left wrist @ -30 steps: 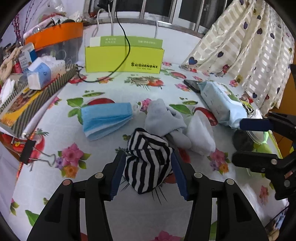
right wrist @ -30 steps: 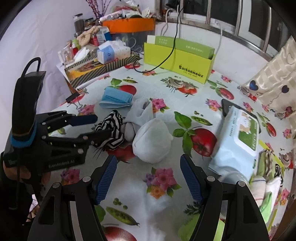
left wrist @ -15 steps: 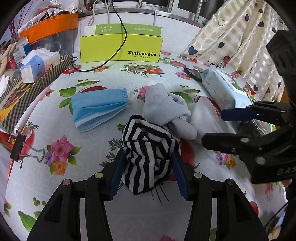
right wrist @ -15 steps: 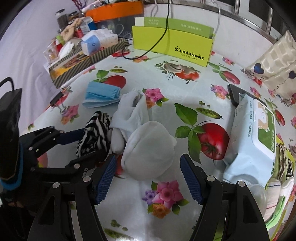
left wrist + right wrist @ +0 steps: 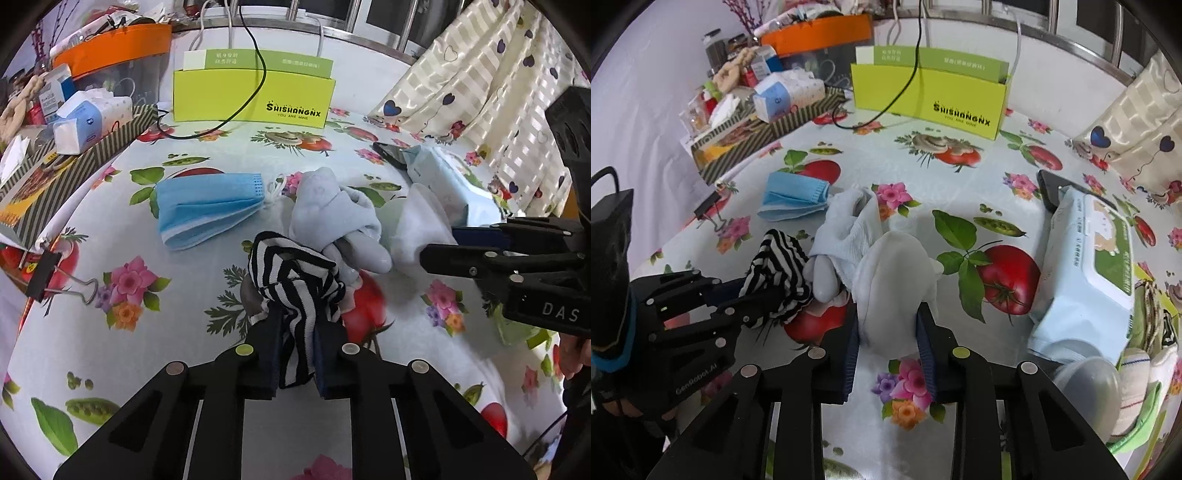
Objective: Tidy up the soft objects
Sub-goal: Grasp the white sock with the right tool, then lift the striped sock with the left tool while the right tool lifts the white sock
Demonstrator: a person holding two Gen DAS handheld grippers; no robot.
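Two-handed grasp on a heap of socks at the middle of the floral tablecloth (image 5: 110,206). The left gripper (image 5: 295,354) is clenched on the lower fold of the striped sock (image 5: 295,280), which bunches upward between its pads; the right gripper (image 5: 888,347) is closed around the near end of the white sock (image 5: 897,284), the blue pads pressing its sides. Between the two lies a pale blue sock (image 5: 849,229), draped over and apparently caught up with both (whether it is actually knotted in cannot be told). The principal risk, as judged from this arrangement, is that pulling the grippers apart drags the pale blue sock along with one of them, or scatters it toward the blue face mask (image 5: 207,206) lying just beside the heap. A second risk is slippage: the striped sock is held only by a thin fold, and the white sock is bulky and rounded, so either may squeeze out of the pads under tension. The wet-wipes pack (image 5: 1086,266) and the phone (image 5: 1047,188) half beneath it stand near the right gripper's side and could be nudged by a wide sweep.
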